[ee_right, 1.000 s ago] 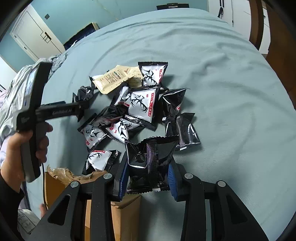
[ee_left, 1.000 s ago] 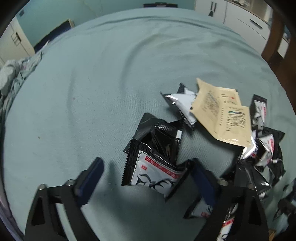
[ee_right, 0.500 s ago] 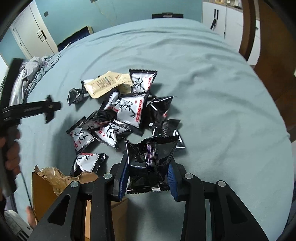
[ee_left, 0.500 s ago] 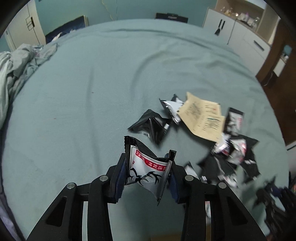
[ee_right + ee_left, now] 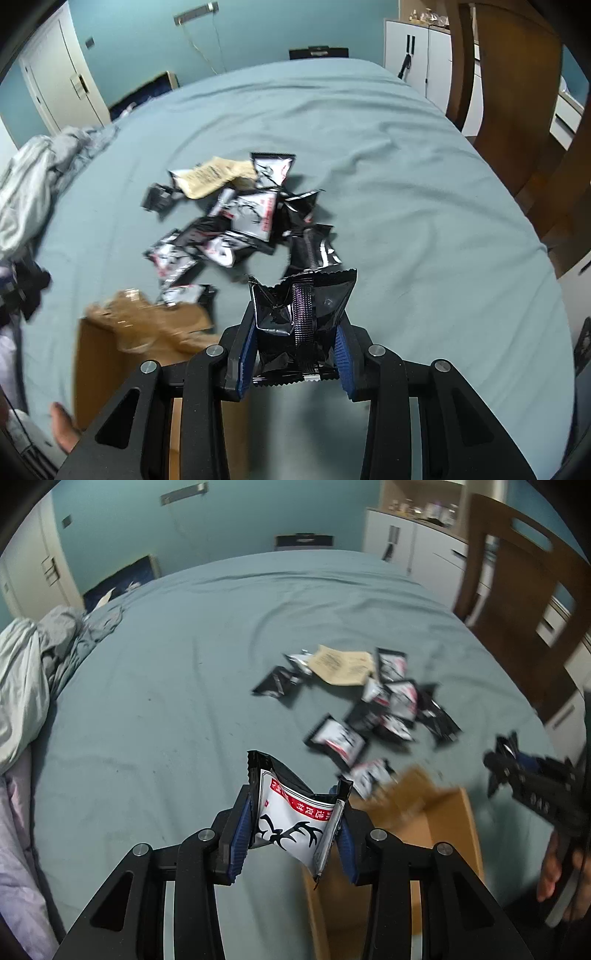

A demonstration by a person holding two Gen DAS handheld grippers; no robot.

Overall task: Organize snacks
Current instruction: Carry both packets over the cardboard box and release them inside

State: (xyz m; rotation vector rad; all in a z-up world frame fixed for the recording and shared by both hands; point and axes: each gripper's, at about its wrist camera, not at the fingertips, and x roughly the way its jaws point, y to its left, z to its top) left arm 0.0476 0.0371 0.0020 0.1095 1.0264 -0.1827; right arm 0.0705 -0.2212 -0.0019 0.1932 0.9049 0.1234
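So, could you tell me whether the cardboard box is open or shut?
Open: the cardboard box has its flap turned up, and the bare brown inside shows below.

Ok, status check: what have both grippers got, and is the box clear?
Left gripper shut on white antler packet. Right gripper shut on black packet. Cardboard box open beside the pile; nothing blocking.
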